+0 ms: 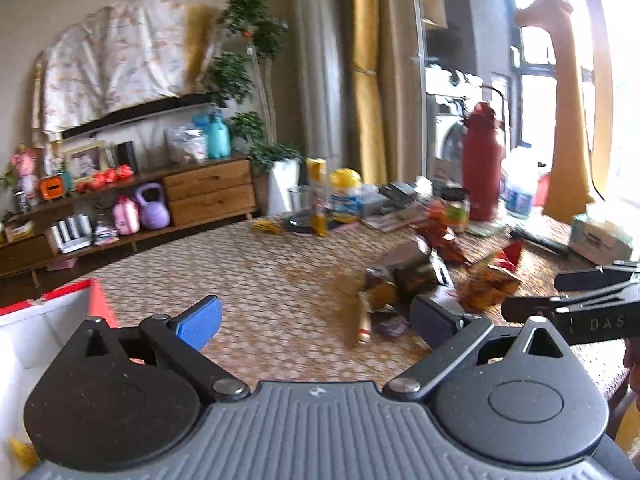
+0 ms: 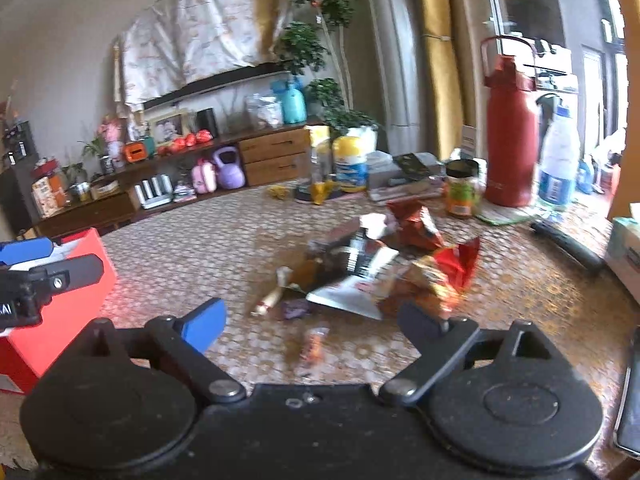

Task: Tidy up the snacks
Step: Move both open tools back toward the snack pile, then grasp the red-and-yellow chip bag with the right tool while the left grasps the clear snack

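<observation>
A: What was seen at the left edge?

B: A red box (image 2: pixel 60 300) was seen at the left of the desk (image 2: pixel 200 248), its white inside showing in the left wrist view. The left tool (image 1: pixel 316 316) was held just beside it, and nothing was gripped: its jaws were spread wide, with only patterned desk cloth between the pads.

A: And where were the snacks placed?

B: The snack pile (image 2: pixel 380 264) was found near the middle of the desk, ahead of both tools. From the left tool it lay forward and to the right; from the right tool (image 2: pixel 316 320) it lay almost straight ahead. The right hand was therefore judged the nearer one.

A: Was any single item singled out?

B: A small wrapped stick (image 2: pixel 272 298) was noted at the pile's left edge, its long axis slanting from lower left to upper right. A small orange packet (image 2: pixel 314 344) was lying apart from the pile, close in front of the right tool and roughly between its jaws, its long axis pointing away from the camera. Both were blurred, so their kind could not be told.

A: How was the right tool set?

B: It was opened wide and nothing was touched by it.
</observation>
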The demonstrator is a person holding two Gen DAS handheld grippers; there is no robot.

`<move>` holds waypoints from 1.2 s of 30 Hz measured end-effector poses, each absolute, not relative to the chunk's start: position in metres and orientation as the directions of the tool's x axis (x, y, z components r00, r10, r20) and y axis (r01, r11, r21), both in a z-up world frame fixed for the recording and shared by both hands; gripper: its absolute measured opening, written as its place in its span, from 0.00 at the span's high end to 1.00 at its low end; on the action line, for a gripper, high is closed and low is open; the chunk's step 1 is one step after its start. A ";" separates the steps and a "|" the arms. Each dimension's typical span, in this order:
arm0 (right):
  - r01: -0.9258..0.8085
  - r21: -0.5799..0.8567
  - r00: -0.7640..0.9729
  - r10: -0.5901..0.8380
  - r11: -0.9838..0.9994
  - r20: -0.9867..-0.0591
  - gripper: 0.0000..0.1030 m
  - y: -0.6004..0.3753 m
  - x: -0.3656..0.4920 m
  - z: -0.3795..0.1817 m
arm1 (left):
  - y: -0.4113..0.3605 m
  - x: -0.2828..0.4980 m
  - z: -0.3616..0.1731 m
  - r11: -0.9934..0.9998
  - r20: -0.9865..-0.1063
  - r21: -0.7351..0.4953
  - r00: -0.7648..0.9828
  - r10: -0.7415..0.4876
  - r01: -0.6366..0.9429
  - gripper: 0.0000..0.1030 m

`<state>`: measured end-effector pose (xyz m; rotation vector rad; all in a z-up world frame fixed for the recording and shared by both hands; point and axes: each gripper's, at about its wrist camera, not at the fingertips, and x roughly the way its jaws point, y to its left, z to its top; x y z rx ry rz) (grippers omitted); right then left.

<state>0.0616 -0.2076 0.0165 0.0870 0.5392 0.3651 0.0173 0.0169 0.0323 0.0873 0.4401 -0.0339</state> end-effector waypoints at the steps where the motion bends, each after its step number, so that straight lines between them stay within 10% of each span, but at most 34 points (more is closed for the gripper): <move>1: -0.306 0.172 0.799 0.351 0.936 -0.489 0.10 -0.212 0.062 0.015 | 0.011 0.021 0.028 0.995 -0.435 0.078 0.900 -0.025 0.065 0.02; 36: -0.138 0.213 0.788 0.237 0.967 -0.568 0.05 -0.280 0.101 -0.028 | -0.079 0.124 -0.074 0.980 -0.624 0.041 0.771 -0.126 0.194 0.02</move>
